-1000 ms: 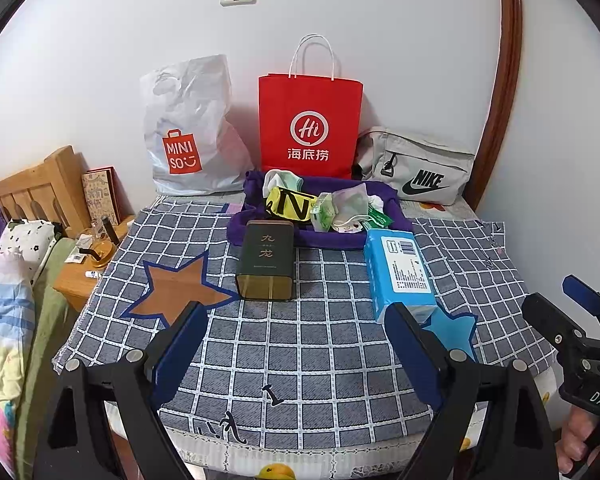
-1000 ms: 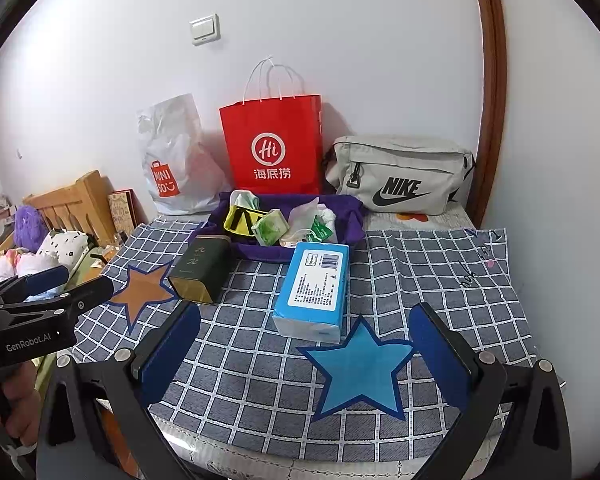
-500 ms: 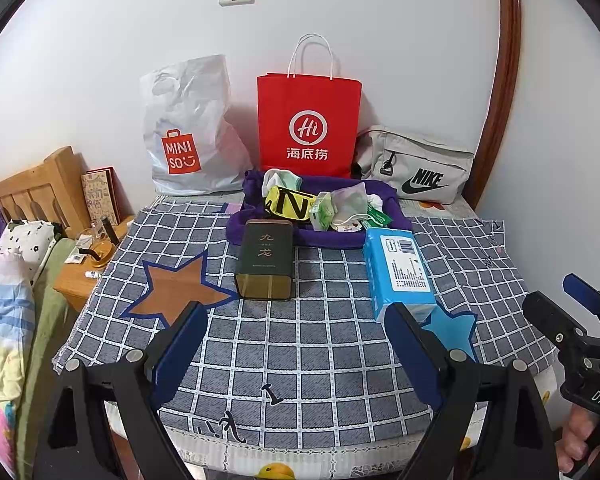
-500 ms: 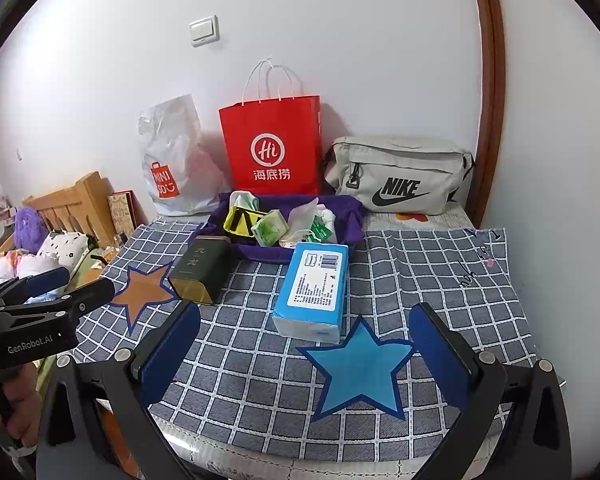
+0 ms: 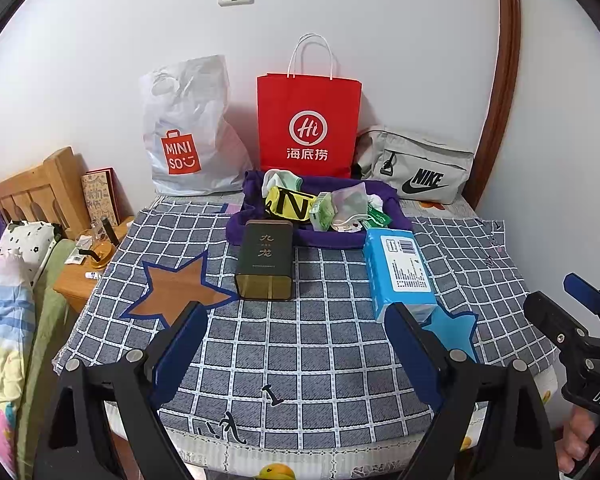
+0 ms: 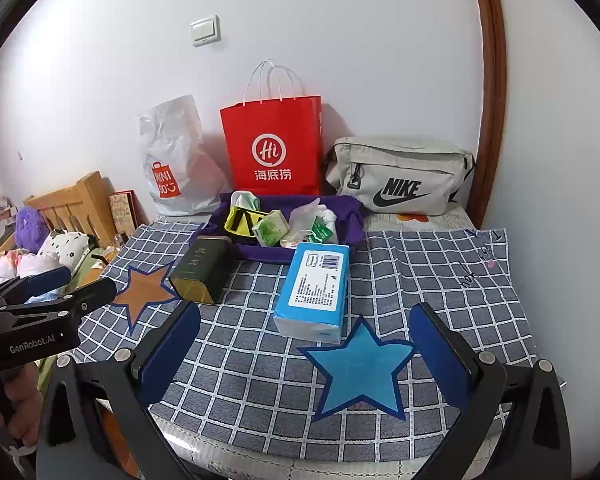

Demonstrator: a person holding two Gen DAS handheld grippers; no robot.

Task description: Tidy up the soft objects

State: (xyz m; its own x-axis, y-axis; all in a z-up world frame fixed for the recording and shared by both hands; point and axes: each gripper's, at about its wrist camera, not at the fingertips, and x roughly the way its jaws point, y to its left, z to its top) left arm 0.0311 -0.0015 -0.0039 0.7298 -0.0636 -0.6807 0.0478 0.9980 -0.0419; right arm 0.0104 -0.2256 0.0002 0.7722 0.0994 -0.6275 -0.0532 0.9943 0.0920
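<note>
Purple bin at twelve o'clock holds the soft bits; both tools hang back, jaws apart.

Left view: my left gripper (image 5: 296,354) is spread wide and holds nothing. The bin (image 5: 396,216) sits far across the cloth (image 5: 320,344), with the tin (image 5: 265,259) at eleven o'clock before it and the tissue pack (image 5: 400,274) at one. Right view: my right gripper (image 6: 304,356) also gapes, clasping nothing, and the tissue pack (image 6: 314,290) lies dead ahead at twelve, just past the blue star (image 6: 360,364). Whether the pack belongs in the bin (image 6: 352,210) or is sorted already, I can't judge. If I take it, I'd go across its narrow width and squeeze gently, since it will crush.
</note>
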